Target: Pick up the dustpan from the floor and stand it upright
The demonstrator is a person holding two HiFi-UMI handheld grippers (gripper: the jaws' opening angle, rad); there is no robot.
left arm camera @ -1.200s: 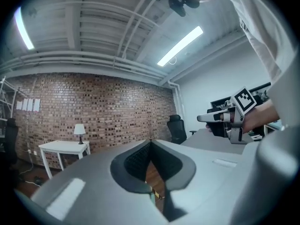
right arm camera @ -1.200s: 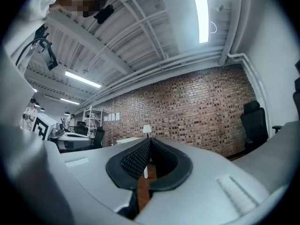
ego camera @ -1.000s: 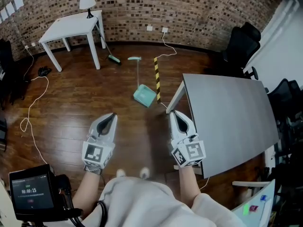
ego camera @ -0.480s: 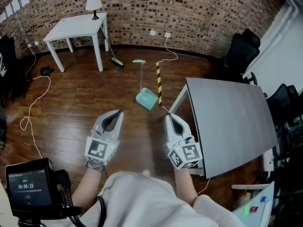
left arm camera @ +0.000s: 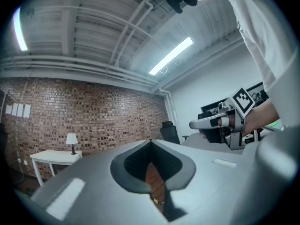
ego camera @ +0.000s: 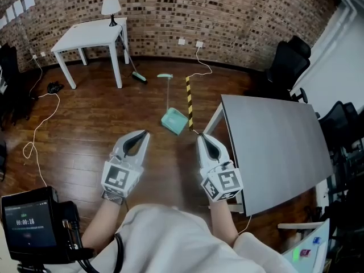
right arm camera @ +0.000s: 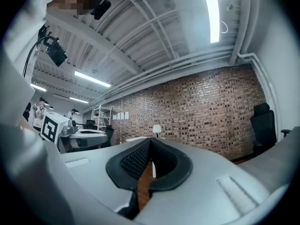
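Note:
A teal dustpan [ego camera: 174, 121] lies on the wooden floor, its long handle [ego camera: 167, 92] stretching away toward the brick wall and ending in a teal grip. My left gripper [ego camera: 143, 134] is held level, short of the pan and to its left, jaws shut with nothing in them. On the pan's right my right gripper [ego camera: 202, 138] is shut and empty too. In the left gripper view the closed tips [left arm camera: 151, 141] point at the far wall, and the right gripper [left arm camera: 220, 122] shows at the side. The right gripper view shows its tips [right arm camera: 151, 139] closed.
A grey table [ego camera: 273, 141] stands close on the right, its corner by my right gripper. A yellow-black striped bar [ego camera: 189, 98] lies beside the dustpan. A white table [ego camera: 91, 36] with a lamp [ego camera: 110, 7] and a leaning broom [ego camera: 133, 70] stands at the back left. Cables [ego camera: 40, 124] trail across the floor on the left.
The view has edged toward the dustpan. My right gripper has drifted slightly left, nearer the pan's line. Both stay shut and empty.

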